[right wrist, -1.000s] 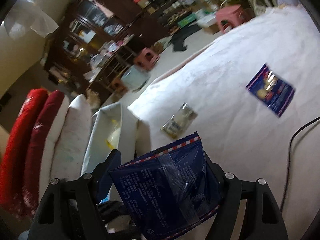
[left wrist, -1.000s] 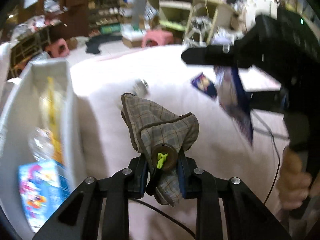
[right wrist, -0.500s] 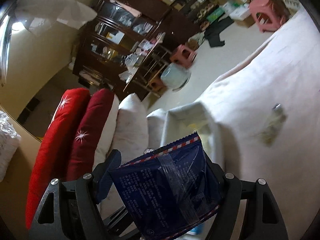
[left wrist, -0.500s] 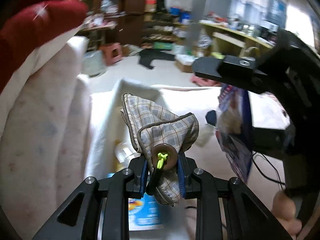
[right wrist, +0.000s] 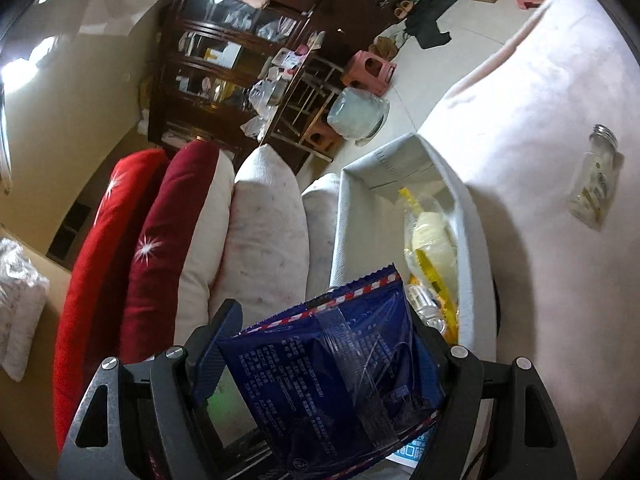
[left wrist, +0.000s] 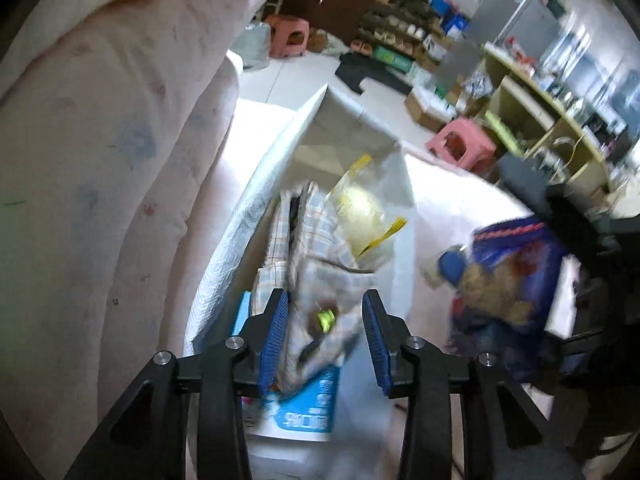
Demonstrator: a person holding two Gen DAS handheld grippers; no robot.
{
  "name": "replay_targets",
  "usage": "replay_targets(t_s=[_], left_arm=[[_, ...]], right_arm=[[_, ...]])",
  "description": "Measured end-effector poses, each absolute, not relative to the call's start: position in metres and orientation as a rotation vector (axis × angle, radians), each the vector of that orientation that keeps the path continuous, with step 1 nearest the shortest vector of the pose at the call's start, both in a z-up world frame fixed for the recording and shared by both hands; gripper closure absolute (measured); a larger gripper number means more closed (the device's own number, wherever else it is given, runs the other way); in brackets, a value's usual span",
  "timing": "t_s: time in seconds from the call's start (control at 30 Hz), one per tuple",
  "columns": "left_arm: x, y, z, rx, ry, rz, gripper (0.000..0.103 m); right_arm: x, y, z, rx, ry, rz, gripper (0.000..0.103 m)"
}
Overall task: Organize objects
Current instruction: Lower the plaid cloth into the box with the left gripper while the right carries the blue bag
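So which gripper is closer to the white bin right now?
Left. The left gripper is directly over the white bin, jaws opening around the plaid pouch. The right gripper, holding the blue packet, is beside it.

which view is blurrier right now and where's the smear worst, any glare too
Left wrist view is blurrier: the plaid pouch between the opening jaws of the left gripper and the blue snack bag at right are streaked; the white bin rim is blown out. Right wrist view is sharp: the snack bag's print reads clearly, with glare only at upper left.
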State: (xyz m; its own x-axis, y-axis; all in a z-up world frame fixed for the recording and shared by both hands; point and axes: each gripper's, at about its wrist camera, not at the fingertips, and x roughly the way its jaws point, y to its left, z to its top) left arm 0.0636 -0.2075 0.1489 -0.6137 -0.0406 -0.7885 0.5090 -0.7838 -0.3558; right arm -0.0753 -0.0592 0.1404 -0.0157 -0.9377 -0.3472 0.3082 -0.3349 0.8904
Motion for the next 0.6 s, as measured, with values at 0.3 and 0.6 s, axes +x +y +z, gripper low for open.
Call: replay_targets(t_s=[0.3,0.6], left_arm=[[0.086,-0.200,0.182,0.825,0.931,-2.701,0.056],[0.065,-0.161,0.190,0.903,0.663,-2.894,0.056]], right_arm=[[-0.090,-0.063,0.144,1.227,-0.783,-1.581,0.027],[-0.101,-0.065,0.139,1.277,-0.779,-1.492,0.026]])
